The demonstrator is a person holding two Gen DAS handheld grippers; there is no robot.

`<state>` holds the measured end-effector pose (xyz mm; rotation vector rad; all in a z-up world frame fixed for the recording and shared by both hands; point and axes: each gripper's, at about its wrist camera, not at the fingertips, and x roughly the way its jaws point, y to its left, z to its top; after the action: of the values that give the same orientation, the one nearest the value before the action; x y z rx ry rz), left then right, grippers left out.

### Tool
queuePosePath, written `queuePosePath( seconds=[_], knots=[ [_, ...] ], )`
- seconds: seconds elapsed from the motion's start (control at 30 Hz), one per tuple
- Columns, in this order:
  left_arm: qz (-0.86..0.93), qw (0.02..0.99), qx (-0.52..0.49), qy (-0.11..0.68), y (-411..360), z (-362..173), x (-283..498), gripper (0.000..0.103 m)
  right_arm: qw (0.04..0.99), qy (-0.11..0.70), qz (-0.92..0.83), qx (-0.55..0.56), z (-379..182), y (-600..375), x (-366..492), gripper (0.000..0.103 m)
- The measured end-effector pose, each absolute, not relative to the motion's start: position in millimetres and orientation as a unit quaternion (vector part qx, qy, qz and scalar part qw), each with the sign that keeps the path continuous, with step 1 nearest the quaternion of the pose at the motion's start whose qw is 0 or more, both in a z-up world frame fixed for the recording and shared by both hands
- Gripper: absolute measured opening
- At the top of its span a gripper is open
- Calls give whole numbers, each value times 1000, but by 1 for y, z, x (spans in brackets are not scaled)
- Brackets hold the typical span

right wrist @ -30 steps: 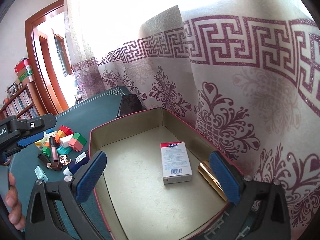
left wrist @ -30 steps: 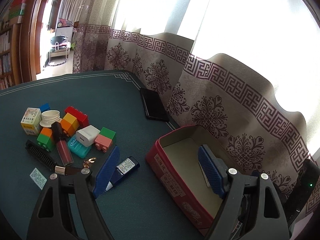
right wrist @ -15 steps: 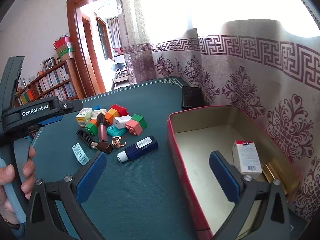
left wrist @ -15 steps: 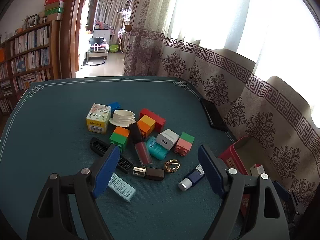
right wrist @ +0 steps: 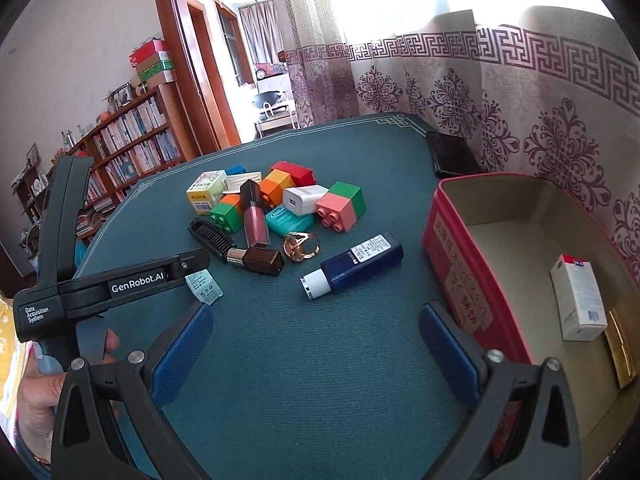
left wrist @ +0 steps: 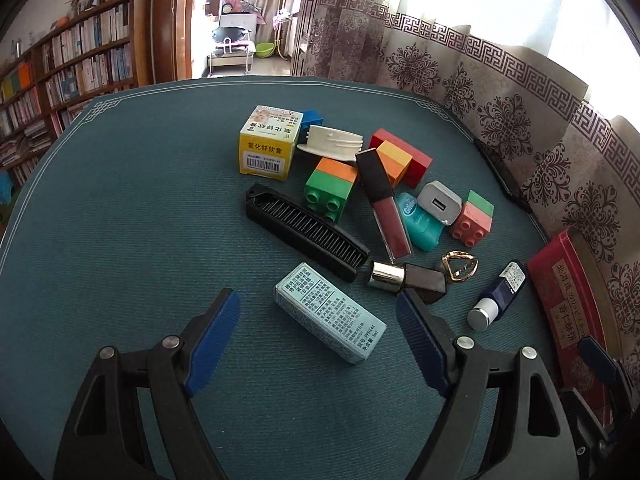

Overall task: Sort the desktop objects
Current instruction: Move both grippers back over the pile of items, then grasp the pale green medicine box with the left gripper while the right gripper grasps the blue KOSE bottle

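A pile of small objects lies on the green table (left wrist: 120,240). My left gripper (left wrist: 318,332) is open and empty, its jaws on either side of a pale blue box (left wrist: 330,318). Beyond it lie a black comb (left wrist: 306,236), a lipstick (left wrist: 406,278), a lip gloss (left wrist: 384,204), a gold ring (left wrist: 460,266) and toy bricks (left wrist: 330,188). My right gripper (right wrist: 316,344) is open and empty, just short of a dark blue bottle (right wrist: 354,266). The red box (right wrist: 452,248) at right holds a white carton (right wrist: 578,298) and a gold item (right wrist: 622,348).
A yellow box (left wrist: 268,144), a white lid (left wrist: 332,144), a white charger (left wrist: 440,202) and a teal floss case (left wrist: 418,220) sit in the pile. A black phone (right wrist: 452,154) lies by the curtain. The left gripper's body (right wrist: 100,280) shows in the right view.
Both grippers have swung left from the red box toward the pile. The left one has dropped low over the pale blue box; the right one now faces the dark blue bottle.
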<state>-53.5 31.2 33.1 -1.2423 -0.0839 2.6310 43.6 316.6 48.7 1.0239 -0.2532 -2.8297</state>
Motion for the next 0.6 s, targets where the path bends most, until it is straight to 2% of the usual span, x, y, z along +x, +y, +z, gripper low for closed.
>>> queuePosePath(
  seconds=[0.33, 0.6],
  knots=[
    [891, 111, -438, -36, 33, 17, -62, 83, 69, -97, -910, 397, 25, 313, 16, 103],
    [899, 86, -429, -24, 21, 17, -65, 84, 73, -68, -894, 436, 20, 309, -24, 103]
  ],
)
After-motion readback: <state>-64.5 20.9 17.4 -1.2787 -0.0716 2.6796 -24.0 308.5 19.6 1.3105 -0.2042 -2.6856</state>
